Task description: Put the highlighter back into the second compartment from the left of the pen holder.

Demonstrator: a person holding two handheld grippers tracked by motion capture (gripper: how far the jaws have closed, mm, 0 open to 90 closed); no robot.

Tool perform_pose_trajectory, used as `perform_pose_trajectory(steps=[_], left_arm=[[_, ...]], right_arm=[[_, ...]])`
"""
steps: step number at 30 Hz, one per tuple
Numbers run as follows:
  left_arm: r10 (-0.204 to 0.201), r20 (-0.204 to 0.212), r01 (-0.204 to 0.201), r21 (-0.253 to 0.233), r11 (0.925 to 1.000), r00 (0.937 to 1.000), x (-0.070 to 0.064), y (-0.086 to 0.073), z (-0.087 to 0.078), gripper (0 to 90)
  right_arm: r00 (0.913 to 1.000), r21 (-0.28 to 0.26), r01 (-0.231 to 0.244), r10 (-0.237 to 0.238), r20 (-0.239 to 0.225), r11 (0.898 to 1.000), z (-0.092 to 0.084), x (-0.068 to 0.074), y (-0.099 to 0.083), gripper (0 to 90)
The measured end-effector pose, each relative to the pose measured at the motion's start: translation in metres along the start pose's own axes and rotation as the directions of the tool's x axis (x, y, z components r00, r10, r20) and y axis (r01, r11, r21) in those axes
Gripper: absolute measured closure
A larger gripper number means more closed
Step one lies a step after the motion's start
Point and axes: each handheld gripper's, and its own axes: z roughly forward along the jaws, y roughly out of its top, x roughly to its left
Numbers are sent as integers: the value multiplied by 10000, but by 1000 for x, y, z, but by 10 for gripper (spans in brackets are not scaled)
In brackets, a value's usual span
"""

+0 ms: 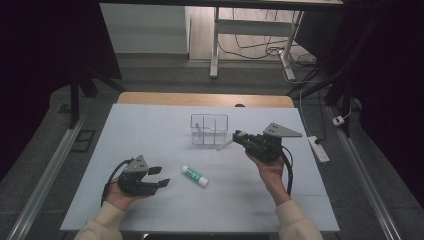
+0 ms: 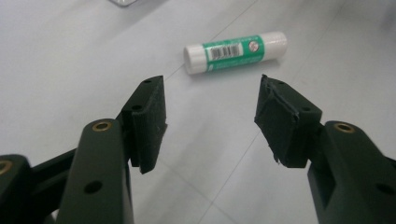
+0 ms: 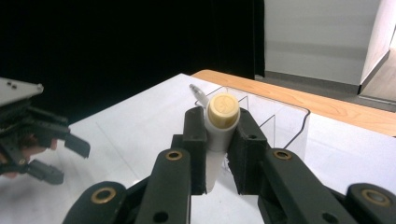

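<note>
Just ahead of the left gripper (image 2: pixel 210 116), jaws spread with nothing between, lies a barcoded green-and-white glue stick (image 2: pixel 235 51) on the counter (image 2: pixel 70 60); the right gripper (image 3: pixel 217 140) clamps a yellow-capped marker (image 3: pixel 219 126) near a clear organizer (image 3: pixel 285 121).

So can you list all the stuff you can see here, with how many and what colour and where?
White glue stick with green label: one, lying flat on the table between the two grippers.
Clear plastic divided box: one, see-through, toward the far middle of the table.
White pen: one, leaning inside the clear box.
White marker with a yellowish cap: one, clamped in the right gripper near the box.
White table: one, with a wooden edge at the far side.
Left gripper: one, black, jaws apart, aimed at the glue stick.
Right gripper: one, black, shut on the marker.
</note>
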Motion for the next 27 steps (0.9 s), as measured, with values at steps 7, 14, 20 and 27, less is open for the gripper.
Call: perform_pose_trajectory(steps=[7, 14, 20, 27], left_arm=[[-161, -127, 162, 77, 9998, 9998, 6, -9, -5, 419], [-346, -221, 349, 131, 9993, 9992, 11, -13, -7, 414], [-351, -224, 355, 182, 9992, 9991, 11, -14, -6, 403], [-262, -155, 266, 263, 9993, 9995, 11, -14, -5, 400]], right_arm=[[9994, -259, -302, 307, 165, 9992, 9, -7, 5, 770], [9991, -317, -318, 326, 263, 9990, 19, -12, 19, 770], [9990, -250, -153, 164, 416, 9996, 31, -14, 35, 770], [9988, -223, 105, -94, 483, 9997, 49, -13, 57, 769]])
